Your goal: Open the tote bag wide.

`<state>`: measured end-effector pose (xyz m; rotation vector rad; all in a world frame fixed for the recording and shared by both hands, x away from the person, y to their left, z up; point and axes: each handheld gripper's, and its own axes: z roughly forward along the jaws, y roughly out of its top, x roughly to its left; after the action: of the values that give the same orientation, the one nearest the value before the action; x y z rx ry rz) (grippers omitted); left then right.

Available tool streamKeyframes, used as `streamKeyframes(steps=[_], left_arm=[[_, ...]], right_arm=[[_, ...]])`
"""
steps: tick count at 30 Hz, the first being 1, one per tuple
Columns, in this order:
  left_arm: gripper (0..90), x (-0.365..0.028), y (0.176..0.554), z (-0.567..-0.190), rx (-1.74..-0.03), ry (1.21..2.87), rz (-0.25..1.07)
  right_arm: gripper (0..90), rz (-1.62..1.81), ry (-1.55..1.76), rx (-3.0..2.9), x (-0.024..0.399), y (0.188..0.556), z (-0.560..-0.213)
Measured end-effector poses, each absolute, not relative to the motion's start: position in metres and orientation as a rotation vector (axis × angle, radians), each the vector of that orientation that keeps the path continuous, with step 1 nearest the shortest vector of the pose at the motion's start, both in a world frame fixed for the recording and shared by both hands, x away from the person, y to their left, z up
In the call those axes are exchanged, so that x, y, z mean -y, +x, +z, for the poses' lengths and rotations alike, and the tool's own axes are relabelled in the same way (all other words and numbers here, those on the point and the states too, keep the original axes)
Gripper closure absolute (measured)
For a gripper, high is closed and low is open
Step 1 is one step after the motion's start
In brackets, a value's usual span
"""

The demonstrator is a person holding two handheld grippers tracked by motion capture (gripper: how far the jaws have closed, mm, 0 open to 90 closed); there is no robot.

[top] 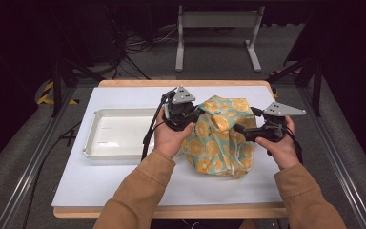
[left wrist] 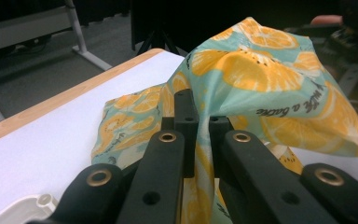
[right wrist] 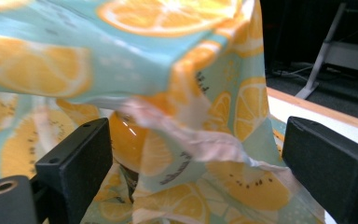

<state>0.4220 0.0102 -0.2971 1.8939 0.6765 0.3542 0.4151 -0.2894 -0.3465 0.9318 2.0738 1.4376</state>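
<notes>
**Orange-print bag held up over the table**

A person lifts a teal cloth bag [top: 219, 136] printed with orange slices above the white-covered table [top: 124, 186]. The left gripper [top: 187, 116] has its jaws pressed together on a fold of the fabric near the bag's top, as the left gripper view shows. The right gripper [top: 240, 129] sits at the bag's right side with its jaws wide apart and the cloth hanging loose between them, untouched by the pads. In the right gripper view a glossy orange shape, possibly something inside the bag, peeks from under the hem. A shallow white tray [top: 95, 143] lies to the left, beside the bag, with nothing in it.
</notes>
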Motion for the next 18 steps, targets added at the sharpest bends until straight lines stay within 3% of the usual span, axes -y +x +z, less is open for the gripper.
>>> streamKeyframes(steps=[3,5,6,11,14,18], left_arm=[[88.3,-0.014,0.422,-0.296,-0.685,1.887,0.360],[88.3,-0.015,0.423,-0.296,-0.689,1.888,0.360],[88.3,-0.016,0.423,-0.296,-0.691,1.885,0.367],[88.4,-0.021,0.426,-0.297,-0.710,1.876,0.367],[88.3,-0.022,0.428,-0.298,-0.718,1.875,0.373],[88.2,-0.024,0.430,-0.299,-0.727,1.869,0.373]], right_arm=[[20.9,1.409,0.935,-2.086,0.289,0.420,-0.351],[37.5,1.413,0.946,-2.105,0.293,0.422,-0.353],[37.5,1.413,0.946,-2.105,0.293,0.422,-0.353],[75.0,1.377,0.965,-2.163,0.302,0.424,-0.353],[85.2,1.376,0.973,-2.194,0.307,0.425,-0.352],[87.7,1.400,0.968,-2.209,0.312,0.425,-0.348]])
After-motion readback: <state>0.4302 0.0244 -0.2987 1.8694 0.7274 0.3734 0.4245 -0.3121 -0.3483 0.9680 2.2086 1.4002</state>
